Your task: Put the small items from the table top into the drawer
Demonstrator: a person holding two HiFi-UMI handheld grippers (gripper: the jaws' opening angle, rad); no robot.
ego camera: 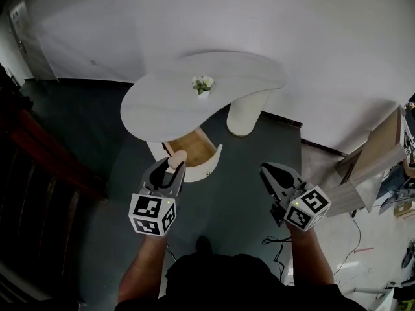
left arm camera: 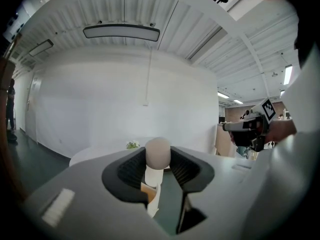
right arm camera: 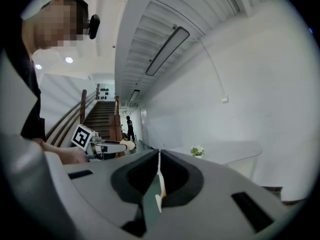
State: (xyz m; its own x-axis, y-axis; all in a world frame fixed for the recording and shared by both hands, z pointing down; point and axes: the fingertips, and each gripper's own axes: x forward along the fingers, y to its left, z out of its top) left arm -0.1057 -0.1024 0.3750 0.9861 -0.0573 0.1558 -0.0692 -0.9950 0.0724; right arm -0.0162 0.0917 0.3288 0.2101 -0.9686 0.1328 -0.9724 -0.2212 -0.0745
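**Beige item pinched above the open drawer**

Surroundings. In the head view a white curved surface fills the upper centre, set against a white wall. A small potted plant stands on it near the middle. Its rounded pedestal stands at centre right. A dark stair rail runs down the left edge, and a wooden cabinet sits at the right edge. A thin cable lies on the floor, lower right of centre. Nothing stands between my tongs and the surface.

Containers. The drawer is pulled out below the near edge of the surface and shows a bare wooden bottom. Its near part is covered by my left tongs. These pinch a beige rounded item between the pads, right at the drawer's front. The left gripper view shows the item seated at the jaw tips. My right tongs are pressed together with nothing between them, and they hang over the floor to the right of the drawer.

Edges and room. The two tongs are well apart, with open dark floor between them and to the right of the drawer.
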